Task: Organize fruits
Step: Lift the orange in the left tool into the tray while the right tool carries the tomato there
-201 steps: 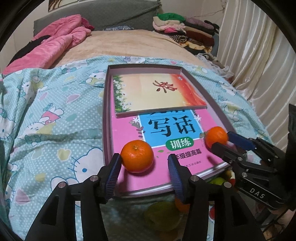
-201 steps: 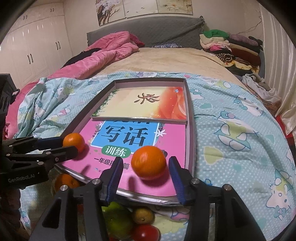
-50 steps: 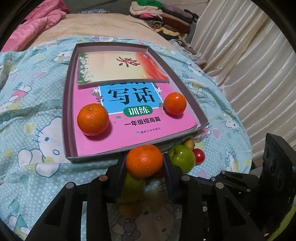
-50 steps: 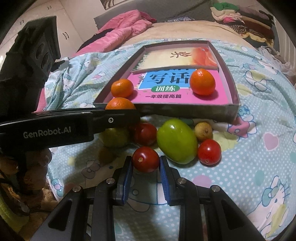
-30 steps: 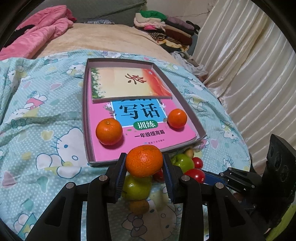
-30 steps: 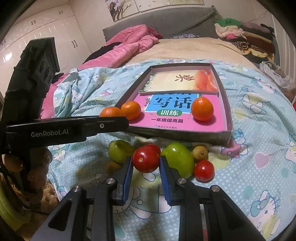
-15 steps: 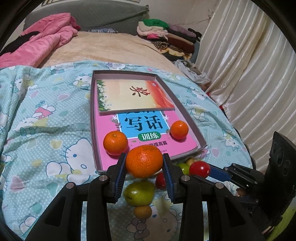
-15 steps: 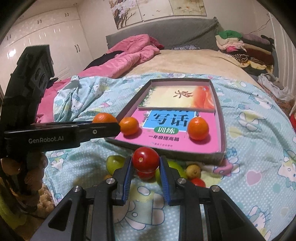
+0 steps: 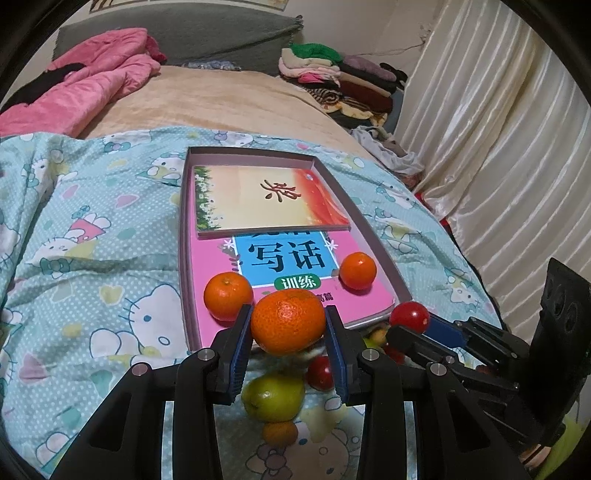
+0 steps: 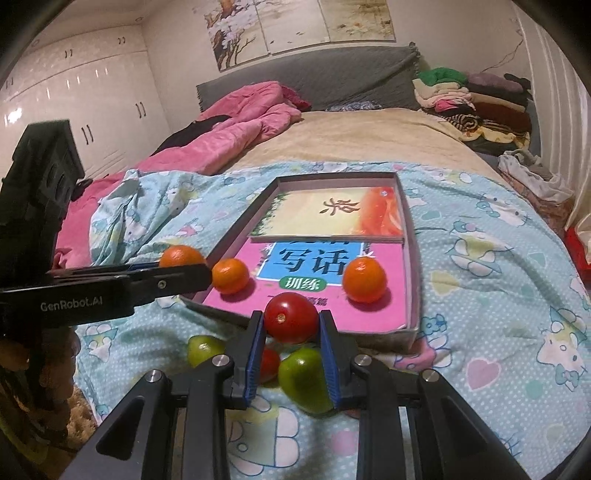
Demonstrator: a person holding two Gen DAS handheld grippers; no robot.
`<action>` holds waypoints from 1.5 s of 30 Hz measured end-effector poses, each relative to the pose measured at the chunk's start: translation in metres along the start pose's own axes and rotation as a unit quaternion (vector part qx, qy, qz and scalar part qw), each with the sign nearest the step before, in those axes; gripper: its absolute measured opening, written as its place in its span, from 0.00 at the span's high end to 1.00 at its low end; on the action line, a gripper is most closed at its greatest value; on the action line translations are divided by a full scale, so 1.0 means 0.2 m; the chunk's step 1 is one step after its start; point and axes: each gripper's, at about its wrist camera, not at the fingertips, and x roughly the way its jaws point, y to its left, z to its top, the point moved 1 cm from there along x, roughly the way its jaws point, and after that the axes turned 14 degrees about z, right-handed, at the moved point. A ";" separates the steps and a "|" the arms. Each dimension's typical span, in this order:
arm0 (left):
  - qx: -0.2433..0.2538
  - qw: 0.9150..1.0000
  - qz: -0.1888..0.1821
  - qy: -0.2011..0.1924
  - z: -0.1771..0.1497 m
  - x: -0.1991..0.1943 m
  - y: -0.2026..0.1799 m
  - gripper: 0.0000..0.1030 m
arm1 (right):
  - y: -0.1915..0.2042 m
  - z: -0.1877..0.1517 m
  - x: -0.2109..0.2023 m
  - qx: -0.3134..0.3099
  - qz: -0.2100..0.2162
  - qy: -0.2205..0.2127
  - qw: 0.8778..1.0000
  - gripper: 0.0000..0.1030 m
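Both claws have come up off the bedspread since a second ago, and the shallow box (image 9: pixel 373 236) now lies lower and closer in each view. Pinched between the narrowly set pads of the left claw (image 9: pixel 289 334) is an orange (image 9: pixel 288 320), hanging before the box's near edge; the right claw (image 10: pixel 291 338) is nearly closed on a red tomato (image 10: pixel 291 316) at that same edge. Inside the box, two more oranges (image 9: pixel 228 296) (image 9: pixel 357 270) sit on a pink book (image 10: pixel 384 306) whose blue panel reads "写话" over a green "训练". Only the right view shows the "GenRobot.AI" lettering along the left claw's side, plus the white wardrobe (image 10: pixel 74 110) and wall pictures (image 10: pixel 295 26) far behind the box. Only the left view shows the curtain (image 9: pixel 498 129) to the right of the box and a small orange fruit (image 9: pixel 280 432) below a green fruit (image 9: pixel 271 397), in front of the box on the bedspread (image 9: pixel 92 240).
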 end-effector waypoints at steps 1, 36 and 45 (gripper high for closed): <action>0.000 1.000 0.001 0.000 0.00 0.00 0.00 0.63 | -0.01 0.00 0.00 0.001 -0.001 -0.001 1.000 0.72; 0.007 1.000 0.015 0.004 0.04 0.16 -0.08 0.63 | -0.20 0.12 -0.03 0.018 -0.051 -0.031 0.998 0.72; 0.019 1.000 0.020 0.014 0.03 0.22 -0.12 0.63 | -0.23 0.12 0.02 0.014 -0.055 -0.010 0.998 0.72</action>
